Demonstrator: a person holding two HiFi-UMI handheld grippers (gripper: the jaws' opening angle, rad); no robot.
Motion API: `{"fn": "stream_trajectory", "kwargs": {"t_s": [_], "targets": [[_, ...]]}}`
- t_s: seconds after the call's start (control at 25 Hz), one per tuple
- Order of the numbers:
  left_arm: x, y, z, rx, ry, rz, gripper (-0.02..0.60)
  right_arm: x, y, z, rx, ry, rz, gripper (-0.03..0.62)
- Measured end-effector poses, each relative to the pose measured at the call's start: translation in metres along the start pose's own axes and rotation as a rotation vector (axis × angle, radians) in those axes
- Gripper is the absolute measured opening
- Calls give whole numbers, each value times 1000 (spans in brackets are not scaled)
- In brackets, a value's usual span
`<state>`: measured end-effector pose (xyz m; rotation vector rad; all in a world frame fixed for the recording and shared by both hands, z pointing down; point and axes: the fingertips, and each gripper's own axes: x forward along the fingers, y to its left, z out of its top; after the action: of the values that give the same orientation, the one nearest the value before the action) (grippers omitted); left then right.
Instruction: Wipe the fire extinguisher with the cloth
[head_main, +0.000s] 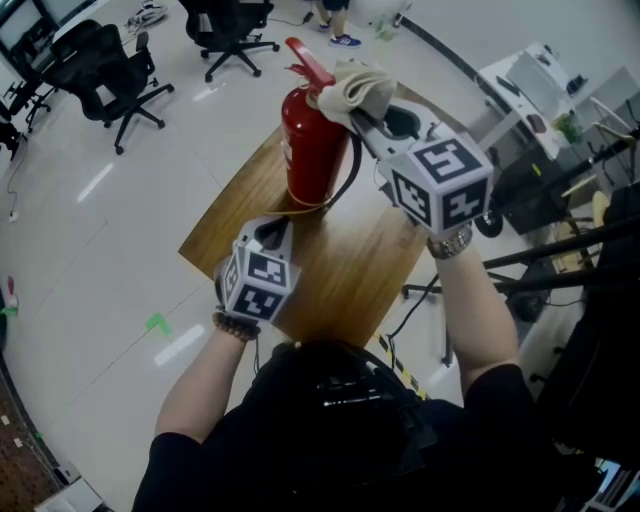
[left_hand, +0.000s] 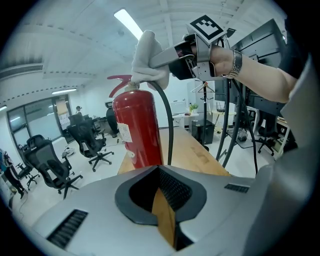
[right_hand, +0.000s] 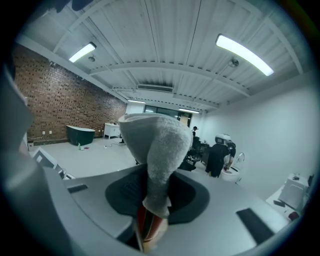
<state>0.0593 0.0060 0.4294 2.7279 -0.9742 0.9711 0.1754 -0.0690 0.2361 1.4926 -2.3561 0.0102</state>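
On the light-brown wooden counter (head_main: 340, 270) a red cylindrical metal fire extinguisher (head_main: 312, 150) stands upright near the far edge, with black wheeled office chairs (head_main: 110, 70) on the pale floor beyond it. At the extinguisher's top the right hand-held gripper (head_main: 357, 112) is clamped on a pale grey, folded terry cloth (head_main: 362, 85), which rests against the valve head just beside the red lever. Low at the near side of the cylinder is the left hand-held gripper (head_main: 272, 230); its own view shows the jaws drawn together at the tips with nothing between them, only counter wood behind. A thin black rubber hose (head_main: 352, 170) loops down the cylinder's right side.

Wiping looks to be under way at the head. I judge the next move should draw the cloth down the red body, with the base kept from tipping.

A small white label (left_hand: 124, 134) sits on the cylinder; its print is too small to read.
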Motion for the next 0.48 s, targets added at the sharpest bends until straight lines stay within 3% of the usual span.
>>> {"fn": "stream_trajectory", "kwargs": {"t_s": [0.48], "targets": [[8,-12,0,16,14,-20,0,-22,15,-42,36,12,13,109]]}}
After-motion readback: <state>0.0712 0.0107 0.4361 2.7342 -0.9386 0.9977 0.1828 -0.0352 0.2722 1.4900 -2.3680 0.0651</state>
